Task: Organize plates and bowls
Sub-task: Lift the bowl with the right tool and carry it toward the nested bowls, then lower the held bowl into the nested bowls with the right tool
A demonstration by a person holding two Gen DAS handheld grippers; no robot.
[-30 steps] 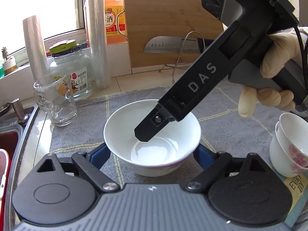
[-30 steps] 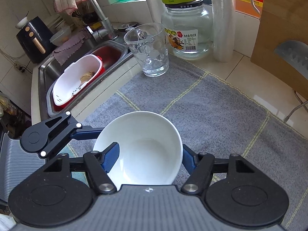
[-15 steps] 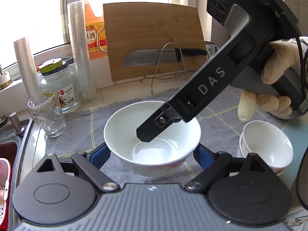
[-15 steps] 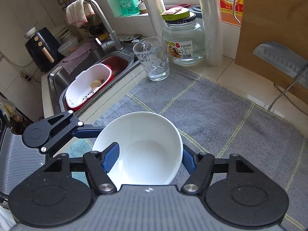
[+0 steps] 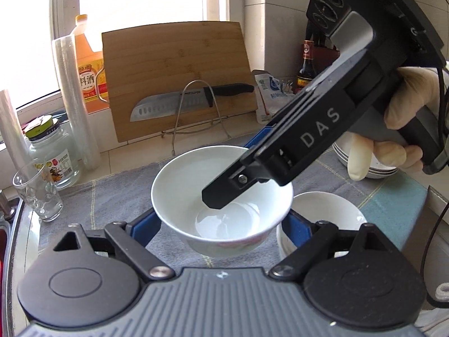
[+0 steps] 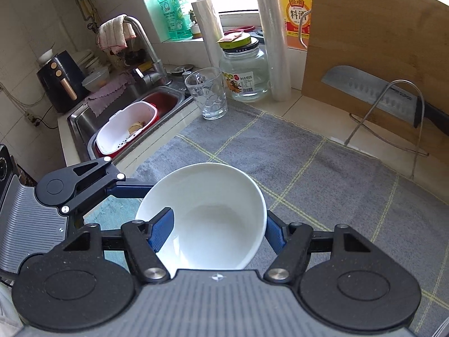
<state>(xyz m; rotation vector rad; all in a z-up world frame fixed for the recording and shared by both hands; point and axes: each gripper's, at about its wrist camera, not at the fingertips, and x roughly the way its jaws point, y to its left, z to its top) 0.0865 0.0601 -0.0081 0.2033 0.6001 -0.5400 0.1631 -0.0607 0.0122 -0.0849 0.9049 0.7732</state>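
Observation:
A white bowl (image 5: 221, 196) is held in the air between both grippers, above the grey mat (image 5: 112, 196). My left gripper (image 5: 221, 221) is shut on its sides from outside. My right gripper (image 6: 219, 224) is shut on the bowl (image 6: 207, 213), with one blue finger (image 6: 161, 229) inside the rim and the other outside. In the left wrist view the right gripper's finger (image 5: 224, 193) reaches down into the bowl. A stack of white bowls (image 5: 322, 213) stands just right of and below the held bowl. A stack of plates (image 5: 364, 165) sits behind the gloved hand.
A glass mug (image 6: 207, 95), a lidded jar (image 6: 244, 70) and film rolls (image 6: 272, 36) stand at the mat's far left. A cutting board (image 5: 176, 75) with a knife (image 5: 185, 104) on a wire stand leans at the back. The sink (image 6: 126, 118) holds a white basket.
Both grippers carried the bowl to the right and up. The mug and jar slid away to the left, and the stack of bowls now lies right beside the held bowl.

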